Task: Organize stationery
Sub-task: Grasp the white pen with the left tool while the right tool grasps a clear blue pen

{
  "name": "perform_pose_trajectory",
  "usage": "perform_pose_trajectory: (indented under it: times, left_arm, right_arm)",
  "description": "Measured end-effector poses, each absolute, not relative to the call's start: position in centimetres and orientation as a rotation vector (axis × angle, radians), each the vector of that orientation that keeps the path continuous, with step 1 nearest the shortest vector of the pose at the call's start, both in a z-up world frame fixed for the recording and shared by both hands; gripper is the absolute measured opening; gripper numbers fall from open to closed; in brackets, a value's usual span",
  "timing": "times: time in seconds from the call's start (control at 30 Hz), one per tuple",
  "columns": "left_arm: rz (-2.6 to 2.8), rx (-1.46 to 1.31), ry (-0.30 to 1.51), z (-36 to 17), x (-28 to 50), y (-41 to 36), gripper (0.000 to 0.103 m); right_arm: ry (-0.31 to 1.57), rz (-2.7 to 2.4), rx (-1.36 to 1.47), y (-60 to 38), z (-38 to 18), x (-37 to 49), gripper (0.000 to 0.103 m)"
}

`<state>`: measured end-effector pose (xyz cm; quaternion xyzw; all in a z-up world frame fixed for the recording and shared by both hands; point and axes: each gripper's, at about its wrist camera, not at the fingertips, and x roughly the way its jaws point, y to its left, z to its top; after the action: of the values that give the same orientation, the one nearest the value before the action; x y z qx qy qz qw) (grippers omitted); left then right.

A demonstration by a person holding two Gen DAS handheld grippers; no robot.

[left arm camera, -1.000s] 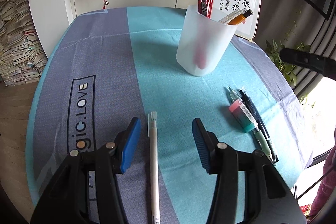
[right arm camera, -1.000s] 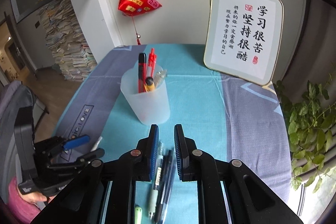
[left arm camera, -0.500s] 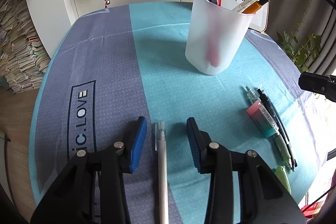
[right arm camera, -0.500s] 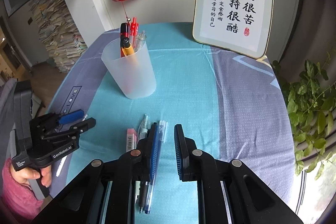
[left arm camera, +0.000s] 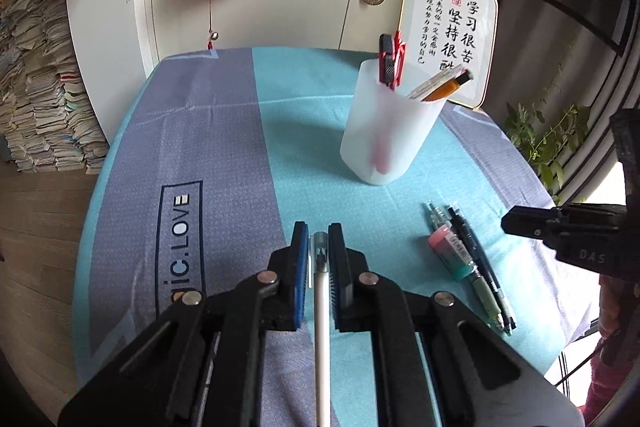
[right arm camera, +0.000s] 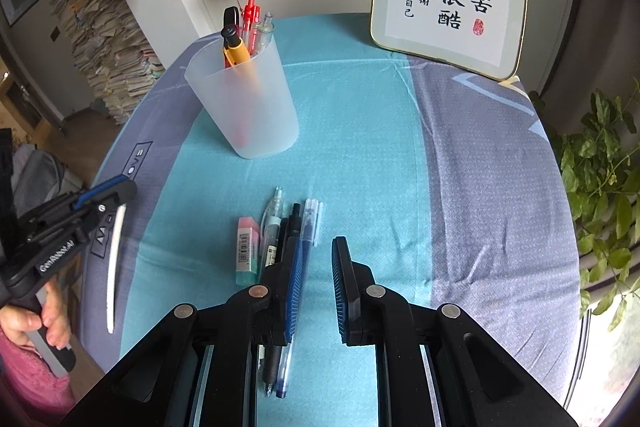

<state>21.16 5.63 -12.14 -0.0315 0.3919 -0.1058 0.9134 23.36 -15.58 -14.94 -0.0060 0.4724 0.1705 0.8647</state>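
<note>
Partly done, by the look of it. From the left wrist view: left gripper at six o'clock, clamped narrow on the white pen, cap end poking out towards twelve. Frosted cup upright at about one o'clock on the tablecloth, already stocked with a red pen, a black-clipped one, an orange one and a clear one. At three o'clock, flat on the cloth and well apart from the cup: pink-and-green eraser touching a row of loose pens. Left to do, as judged: drop the white pen in the cup, then clear that row. From the right wrist view: same left gripper at nine o'clock in a person's hand, with the whole white pen seemingly clear of the cloth, which the left view cannot show. Right gripper at six o'clock, drawn in narrow and empty, its left finger over the blue pen rather than around it. Shows three loose pens plus the eraser. Only a dark tip of that gripper visible at three o'clock from the left view.
</note>
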Motion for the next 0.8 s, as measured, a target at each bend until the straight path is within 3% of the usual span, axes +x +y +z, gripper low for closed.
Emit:
perform_pose_trajectory:
  times: [0.23,0.37,0.43,0.5,0.53,0.73,0.77,0.8]
  left_arm:
    - [-0.254,-0.064,0.73,-9.4,19.8,5.4,0.008]
    - [-0.261,-0.021,0.774,-10.2,19.9,4.8,0.008]
    - [-0.259,0.009,0.817,-11.4,20.0,4.3,0.014]
    - [-0.251,0.042,0.853,-12.6,19.9,4.0,0.035]
    - [-0.245,0.059,0.866,-13.2,20.0,3.8,0.037]
    - [-0.237,0.073,0.934,-15.9,21.3,3.6,0.034]
    - [-0.233,0.069,0.946,-16.3,21.6,3.7,0.025]
    - [-0.236,0.057,0.964,-16.7,21.9,3.8,0.009]
  right_arm:
    - [1.043,0.37,-0.019,-15.3,-16.0,23.0,0.014]
    - [1.075,0.366,-0.038,-15.0,-16.8,22.9,0.014]
    - [1.086,0.367,-0.03,-15.0,-17.1,22.8,0.014]
    - [1.094,0.368,-0.028,-15.1,-17.3,22.8,0.014]
    - [1.096,0.367,-0.03,-15.1,-17.4,22.8,0.014]
    - [1.099,0.373,-0.03,-15.1,-17.5,22.4,0.014]
    - [1.1,0.374,-0.03,-15.1,-17.5,22.3,0.014]
    - [1.102,0.376,-0.029,-15.1,-17.5,22.3,0.014]
